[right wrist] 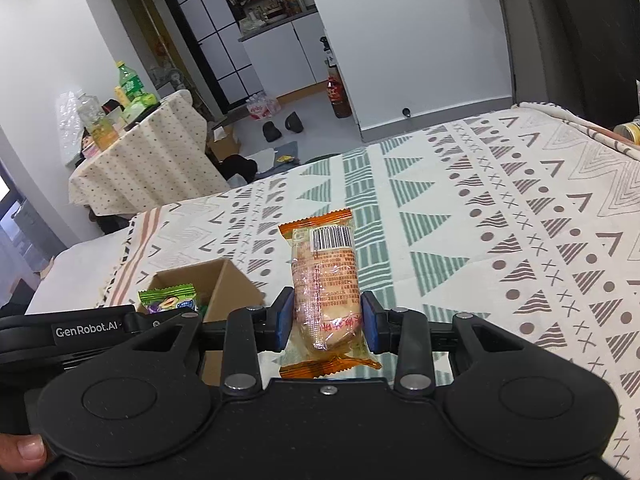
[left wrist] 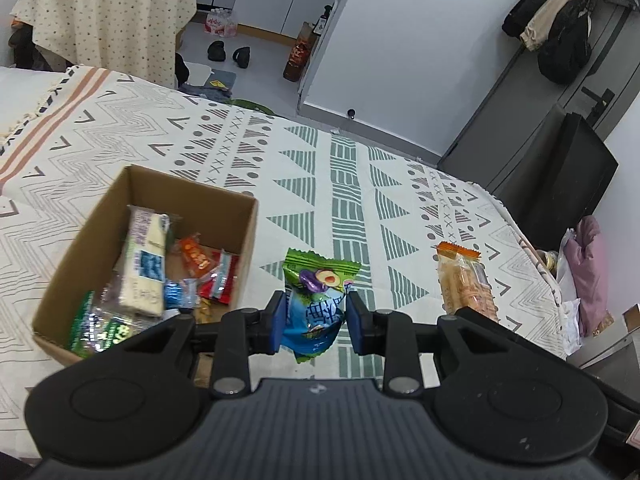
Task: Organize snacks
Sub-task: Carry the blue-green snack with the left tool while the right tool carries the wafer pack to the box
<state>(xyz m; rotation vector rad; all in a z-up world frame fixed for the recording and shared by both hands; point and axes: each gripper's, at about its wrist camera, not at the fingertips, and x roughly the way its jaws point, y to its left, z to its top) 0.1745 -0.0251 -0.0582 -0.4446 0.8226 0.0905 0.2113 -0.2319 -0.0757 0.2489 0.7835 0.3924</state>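
Holding two snacks at once here, so we've got double the chances to fumble. Closest to us, the left gripper (left wrist: 315,318) is clenched on a green and blue snack packet (left wrist: 318,300), pinching it around its lower half, so the top flops free above the pads. The right gripper (right wrist: 326,322) is clamped on an orange-ended pastry pack (right wrist: 326,280) low down too, with most of the pack sticking up past the pads.

Our guess is both wrappers are slick film, so either one could slide out or swing if we move fast. The pastry looks soft, and squeezing harder would probably crush it.

A bit further out at about 10 o'clock in the left wrist view sits the cardboard box (left wrist: 244,240) on the patterned bed cover (left wrist: 400,184), already fairly full of wrapped snacks. Risk there: both grippers heading for the same opening could bump each other or clip the box wall and shove it across the cloth. A packet dropped on the heap might also slide over the rim.
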